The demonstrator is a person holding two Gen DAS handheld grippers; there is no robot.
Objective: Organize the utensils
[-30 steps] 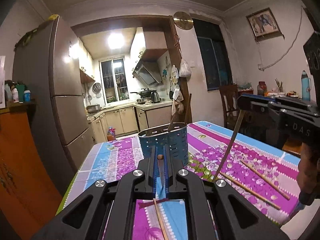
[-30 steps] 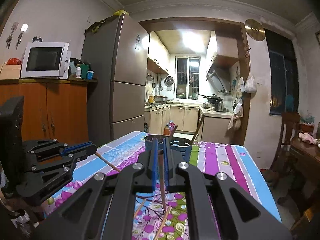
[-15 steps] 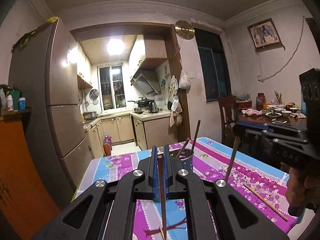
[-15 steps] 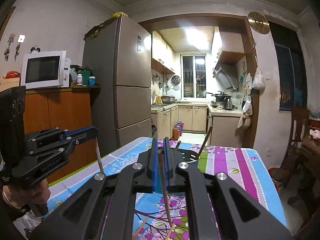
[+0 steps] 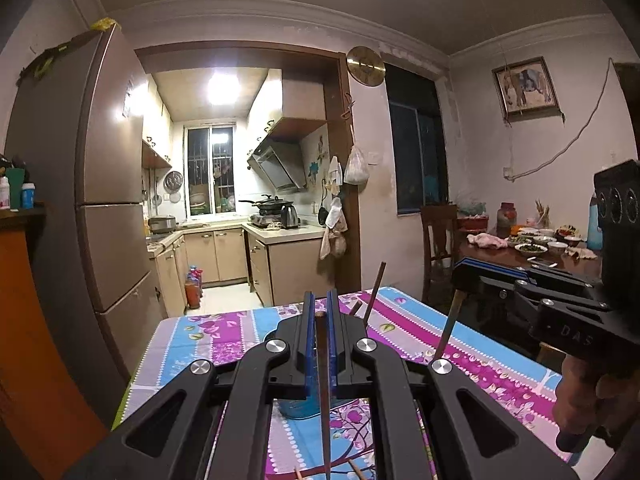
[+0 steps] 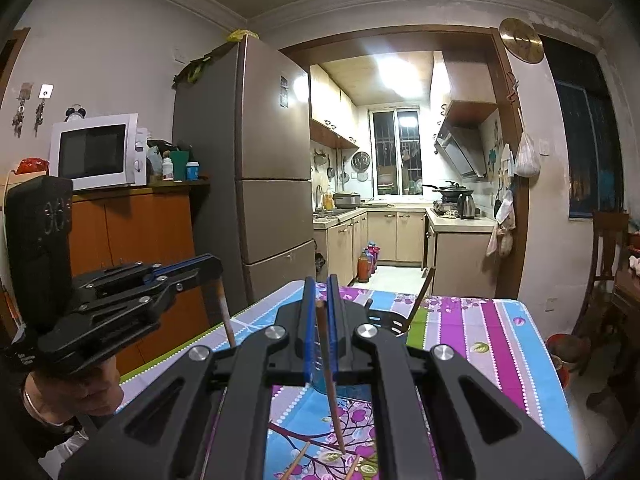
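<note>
My left gripper (image 5: 319,312) is shut on a brown chopstick (image 5: 323,392) that hangs point down. My right gripper (image 6: 319,300) is shut on another brown chopstick (image 6: 330,376), also hanging point down above the table. Both are raised above the blue utensil holder (image 5: 298,410), mostly hidden behind the jaws; it also shows in the right wrist view (image 6: 384,318). Two chopsticks (image 5: 374,292) stand in the holder. The right gripper appears at the right of the left wrist view (image 5: 464,276), and the left gripper at the left of the right wrist view (image 6: 214,266).
The table has a floral purple and blue cloth (image 5: 472,352). Loose chopsticks (image 6: 298,460) lie on it near the front edge. A fridge (image 6: 264,168) and an orange cabinet (image 6: 132,240) stand to the left. A wooden chair (image 5: 438,248) and a dining table (image 5: 520,256) stand to the right.
Both grippers have lifted higher with their chopsticks and tilted up. The holder has dropped lower in both views and is now mostly hidden behind the jaws.
</note>
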